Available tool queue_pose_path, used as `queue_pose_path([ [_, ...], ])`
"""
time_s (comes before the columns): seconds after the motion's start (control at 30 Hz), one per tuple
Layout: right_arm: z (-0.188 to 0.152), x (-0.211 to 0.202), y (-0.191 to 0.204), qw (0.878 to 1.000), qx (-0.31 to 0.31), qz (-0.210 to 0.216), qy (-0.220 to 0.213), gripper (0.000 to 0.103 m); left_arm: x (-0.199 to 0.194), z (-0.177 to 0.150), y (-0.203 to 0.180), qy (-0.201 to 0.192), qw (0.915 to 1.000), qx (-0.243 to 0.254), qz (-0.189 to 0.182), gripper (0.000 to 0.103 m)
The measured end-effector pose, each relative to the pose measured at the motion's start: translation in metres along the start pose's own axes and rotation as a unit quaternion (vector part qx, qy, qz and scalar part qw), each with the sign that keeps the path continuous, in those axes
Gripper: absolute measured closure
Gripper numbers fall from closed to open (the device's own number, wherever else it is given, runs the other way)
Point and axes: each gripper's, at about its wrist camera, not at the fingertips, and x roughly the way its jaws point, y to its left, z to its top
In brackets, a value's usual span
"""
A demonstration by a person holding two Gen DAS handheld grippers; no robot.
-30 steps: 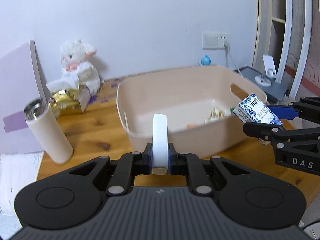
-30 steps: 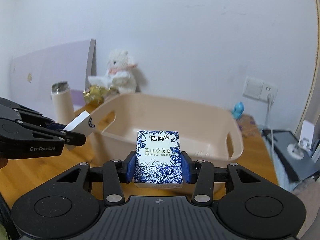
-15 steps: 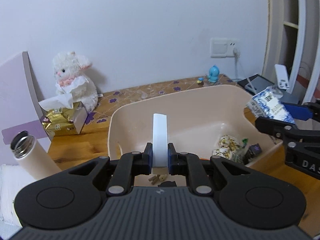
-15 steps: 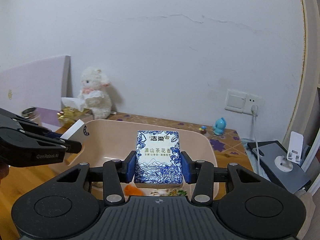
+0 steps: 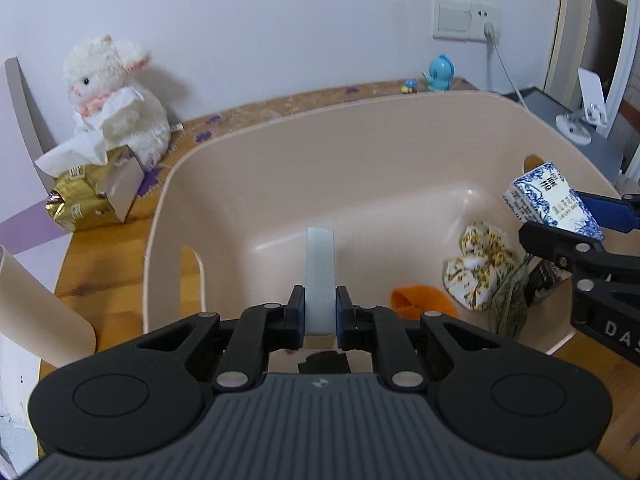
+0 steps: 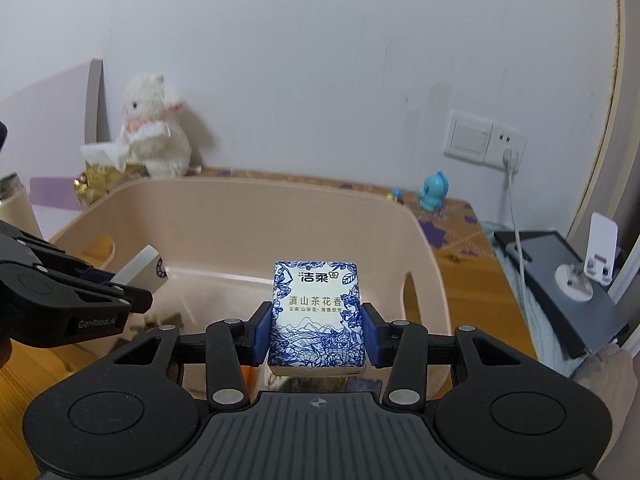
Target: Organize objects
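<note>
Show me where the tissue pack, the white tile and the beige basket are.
tissue pack (image 6: 317, 312), right wrist view, printed front.
white tile (image 5: 319, 276), left wrist view, top edge.
beige basket (image 5: 320, 152), left wrist view, far wall.

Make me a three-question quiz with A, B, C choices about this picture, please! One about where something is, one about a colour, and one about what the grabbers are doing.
1. Where is the plush bunny?
A. In the tub
B. Behind the gold tissue pack
C. On the phone stand

2. What colour is the small bird figure?
A. Blue
B. Red
C. Green

3. What is the right gripper doing?
A. Hanging open
B. Squeezing a bottle
C. Shut on the blue-and-white tissue pack

Answers: B, it sits outside the beige tub beside the wall; A, its body is light blue; C, both pads press the pack's sides.
</note>
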Motion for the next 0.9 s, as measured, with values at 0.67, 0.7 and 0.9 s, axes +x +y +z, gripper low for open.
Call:
queue_pose_path([
  [0.67, -0.011, -0.064, -0.008, 0.999, 0.034, 0.007, -0.039, 0.015, -0.064, -0.021, 0.001, -0.048, 0.9986, -0.024, 0.002, 0.014],
  [0.7, -0.012, -0.069, -0.008, 0.999, 0.034, 0.01, -0.038, 0.014, -0.068, -0.024, 0.001, -0.051, 0.9984, -0.025, 0.003, 0.014],
  [0.9, -0.02, -0.094, -0.006, 0.999, 0.027, 0.016, -0.038, 0.012, -0.095, -0.036, 0.004, -0.061, 0.9978, -0.025, 0.006, 0.012],
])
